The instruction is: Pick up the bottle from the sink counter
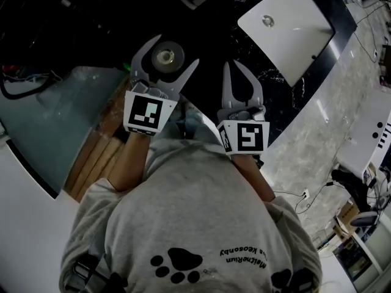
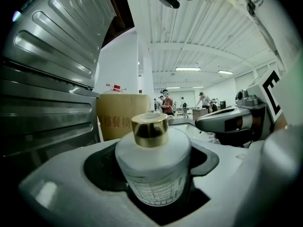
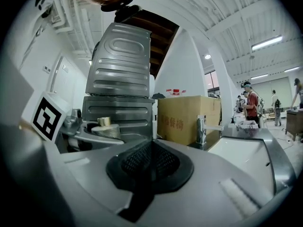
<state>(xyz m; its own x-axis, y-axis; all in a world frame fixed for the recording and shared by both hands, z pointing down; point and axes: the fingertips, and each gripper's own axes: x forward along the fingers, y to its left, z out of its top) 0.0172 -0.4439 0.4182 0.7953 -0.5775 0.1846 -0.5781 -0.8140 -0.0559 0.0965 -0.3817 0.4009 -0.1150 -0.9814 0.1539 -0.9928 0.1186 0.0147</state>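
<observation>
Gold-capped white bottle (image 2: 152,167) upright, clamped between left gripper (image 1: 166,57) jaws over dark counter (image 1: 263,81) near sink (image 1: 287,32). Right gripper (image 1: 234,72) closed, empty. Grasp looks made; next: steady vertical lift, no tilt.

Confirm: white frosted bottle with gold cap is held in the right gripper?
Wrong gripper. The white frosted bottle with gold cap is held in the left gripper, as the left gripper view shows. The right gripper is shut on nothing.
</observation>
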